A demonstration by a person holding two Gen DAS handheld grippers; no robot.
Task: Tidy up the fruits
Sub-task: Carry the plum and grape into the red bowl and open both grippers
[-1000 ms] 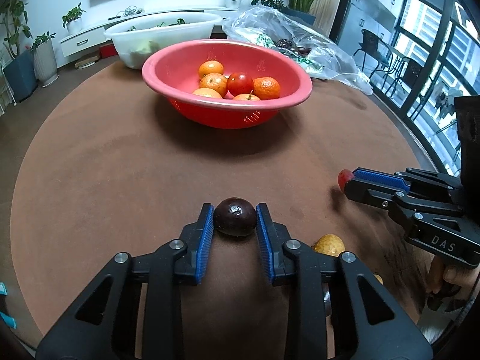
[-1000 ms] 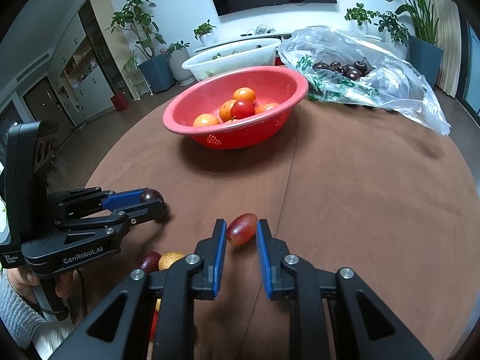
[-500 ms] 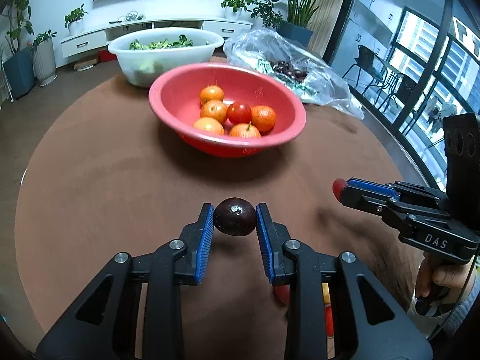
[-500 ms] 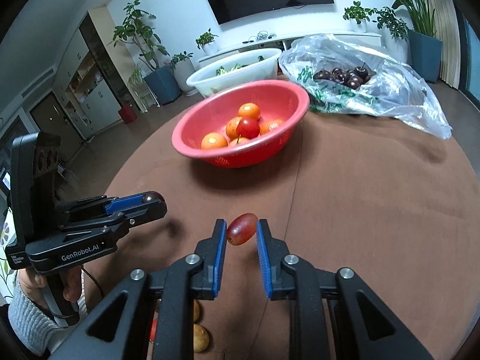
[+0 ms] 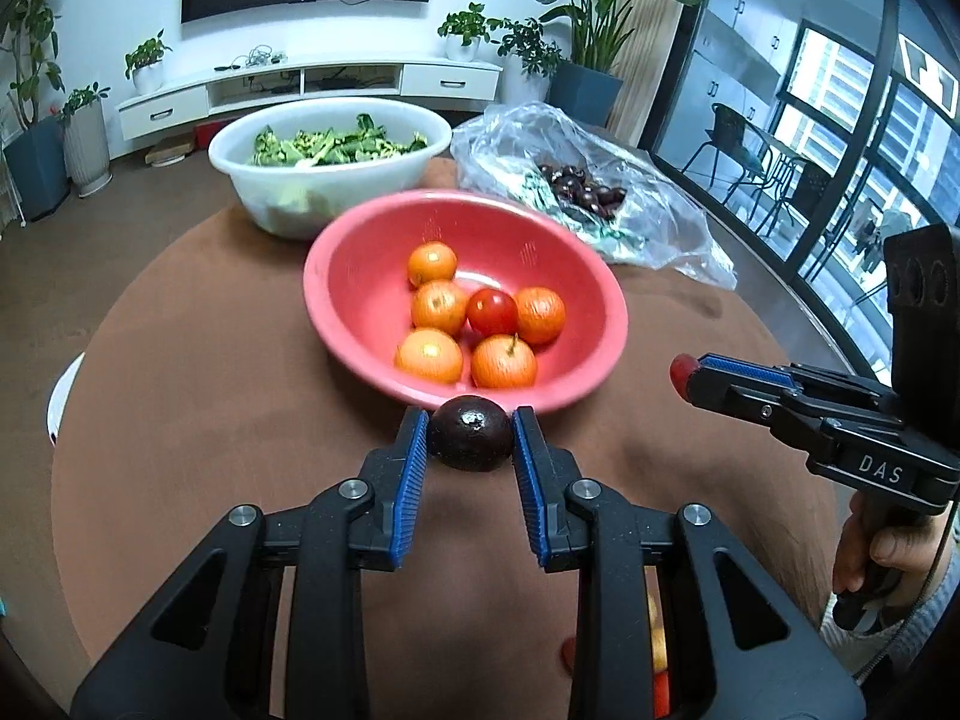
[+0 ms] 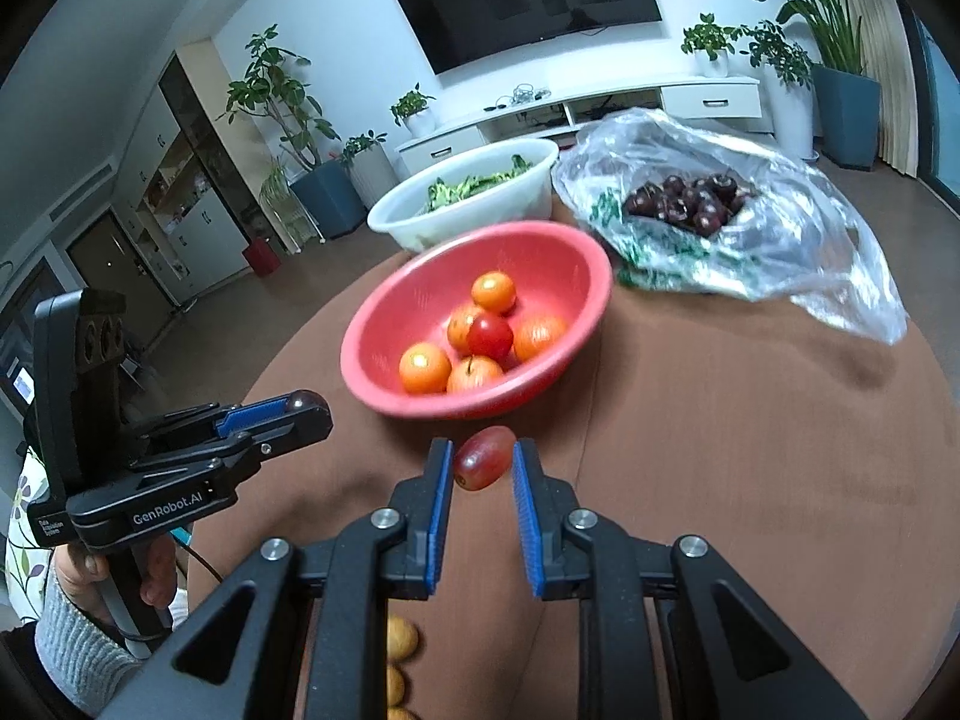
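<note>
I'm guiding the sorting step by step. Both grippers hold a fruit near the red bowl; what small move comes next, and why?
Probably carry the left gripper, shut on the dark fruit, forward over the red bowl: the fruit sits just short of its near rim.

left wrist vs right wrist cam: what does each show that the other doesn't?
Left wrist only: the left claw head-on, shut on a dark round fruit, and glass doors at right.

Right wrist only: the right claw head-on, shut on a red grape, and yellow fruits low on the table.

Both: red bowl of orange fruits, white bowl of greens, bag of cherries.
</note>
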